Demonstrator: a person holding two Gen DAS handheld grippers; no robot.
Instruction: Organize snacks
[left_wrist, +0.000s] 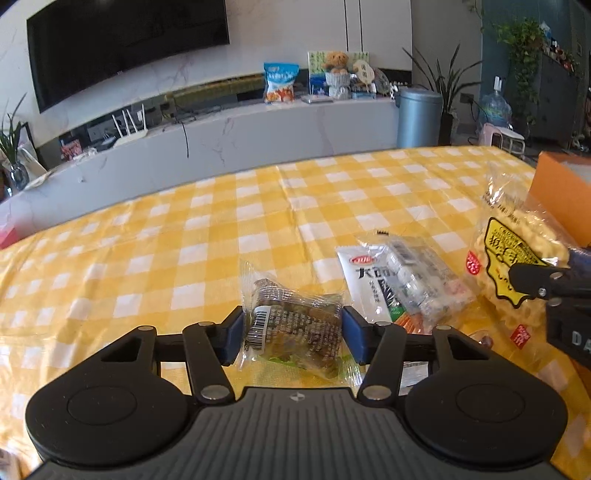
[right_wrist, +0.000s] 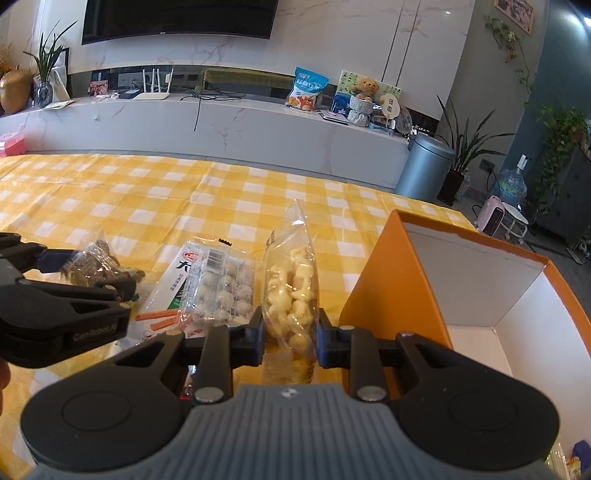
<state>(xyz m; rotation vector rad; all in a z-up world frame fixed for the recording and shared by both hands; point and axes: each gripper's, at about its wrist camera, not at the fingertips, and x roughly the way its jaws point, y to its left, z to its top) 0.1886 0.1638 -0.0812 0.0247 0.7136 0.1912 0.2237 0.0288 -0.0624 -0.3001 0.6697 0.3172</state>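
A clear, crinkly bag of pale yellow puffed snacks (right_wrist: 291, 295) stands upright, pinched at its lower half between the blue pads of the right gripper (right_wrist: 290, 341), whose jaws are pressed against the film on both sides. At its three o'clock, just beside it, sits an orange cardboard box (right_wrist: 391, 280) with a white interior; a scrap of coloured packaging shows in its lower right corner, too cropped to identify. At the bag's nine o'clock a flat clear pack of round whitish balls (right_wrist: 221, 291) lies on top of a white sachet with dark print (right_wrist: 173, 280). Further toward nine o'clock, a small transparent packet of dark brownish-green food (left_wrist: 295, 325) with a barcode label rests on the desk (left_wrist: 184, 229), which is covered in a yellow-and-white checked cloth. The left gripper (left_wrist: 293, 334) frames this packet, its blue pads at either side of the wrapper with the jaws half spread; whether they actually press it I cannot tell. Both grippers tilt downward toward the desk.
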